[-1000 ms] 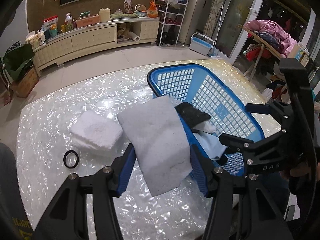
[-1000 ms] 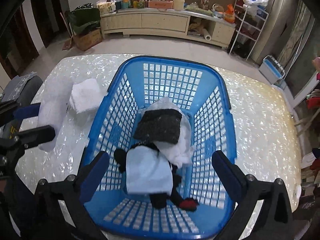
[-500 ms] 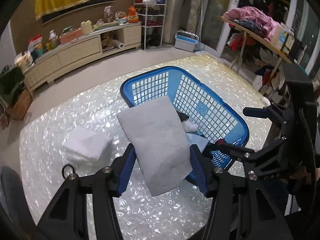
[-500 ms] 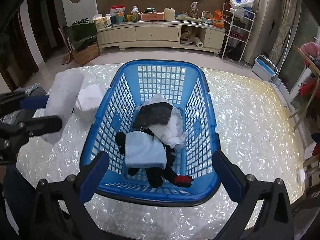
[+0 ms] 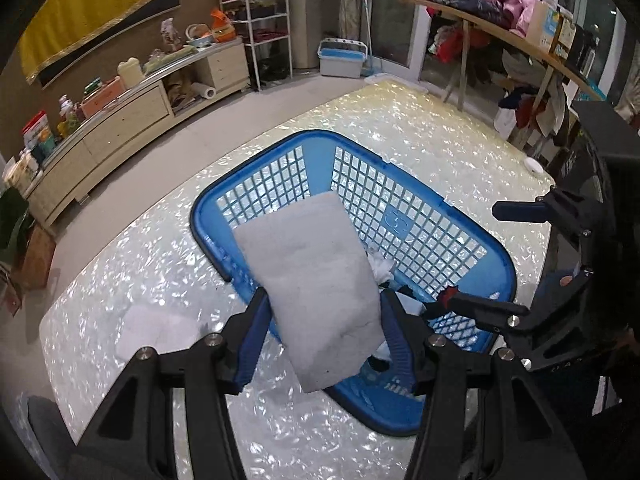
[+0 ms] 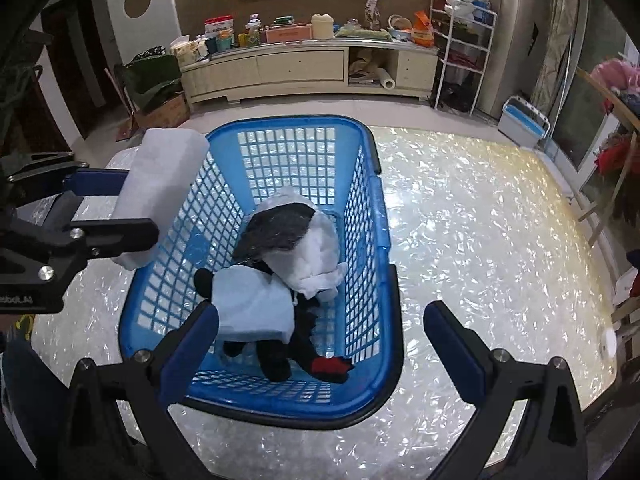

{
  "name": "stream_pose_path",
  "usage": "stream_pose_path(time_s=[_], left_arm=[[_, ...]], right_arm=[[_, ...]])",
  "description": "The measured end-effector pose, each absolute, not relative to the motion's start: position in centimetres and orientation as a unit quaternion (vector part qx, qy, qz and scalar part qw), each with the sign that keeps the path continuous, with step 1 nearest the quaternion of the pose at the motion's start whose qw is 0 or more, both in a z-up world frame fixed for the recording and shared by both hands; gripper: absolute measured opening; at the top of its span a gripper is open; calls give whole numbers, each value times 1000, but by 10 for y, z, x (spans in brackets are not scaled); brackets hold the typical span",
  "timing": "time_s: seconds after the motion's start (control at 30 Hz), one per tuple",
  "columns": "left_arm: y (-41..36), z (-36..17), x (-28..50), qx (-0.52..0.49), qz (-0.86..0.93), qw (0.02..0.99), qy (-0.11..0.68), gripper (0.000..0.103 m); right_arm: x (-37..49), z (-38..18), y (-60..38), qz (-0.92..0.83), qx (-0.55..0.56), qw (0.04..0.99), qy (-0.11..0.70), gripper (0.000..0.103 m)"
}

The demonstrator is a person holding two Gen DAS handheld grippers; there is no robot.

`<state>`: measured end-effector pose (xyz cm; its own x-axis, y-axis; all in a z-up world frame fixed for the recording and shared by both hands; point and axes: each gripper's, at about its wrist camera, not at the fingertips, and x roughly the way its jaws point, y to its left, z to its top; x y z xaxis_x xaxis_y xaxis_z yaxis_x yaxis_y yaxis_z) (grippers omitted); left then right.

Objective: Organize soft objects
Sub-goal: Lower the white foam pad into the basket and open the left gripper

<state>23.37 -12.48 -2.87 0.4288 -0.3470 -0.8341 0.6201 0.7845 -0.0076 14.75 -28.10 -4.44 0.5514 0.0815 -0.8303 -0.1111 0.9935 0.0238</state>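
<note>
Since a second ago my left gripper [image 5: 322, 334] has carried the grey folded cloth [image 5: 316, 284] from beside the basket [image 5: 424, 200] to over its near-left rim, jaws clamped on the cloth's lower half. My right gripper [image 6: 320, 340] hovers level above the basket's near end, jaws spread wide and holding nothing. Inside lie a pale blue cloth [image 6: 252, 308] and a white bundle [image 6: 304, 248]. Farther left, a white towel [image 5: 156, 330] rests on the desk [image 5: 440, 136].

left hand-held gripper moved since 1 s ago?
Yes. In the right wrist view the left hand-held gripper and its white pad have shifted right, now overlapping the basket rim.
</note>
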Motion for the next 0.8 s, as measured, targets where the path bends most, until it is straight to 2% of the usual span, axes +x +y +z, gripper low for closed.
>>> stream_pose_path(time_s=[0.6, 0.8], left_arm=[[-176, -84, 291, 178, -321, 788, 494, 53], [-188, -96, 300, 186, -320, 780, 505, 56]], right_arm=[[161, -66, -303, 43, 16, 864, 501, 103], [163, -65, -302, 44, 19, 862, 505, 103]])
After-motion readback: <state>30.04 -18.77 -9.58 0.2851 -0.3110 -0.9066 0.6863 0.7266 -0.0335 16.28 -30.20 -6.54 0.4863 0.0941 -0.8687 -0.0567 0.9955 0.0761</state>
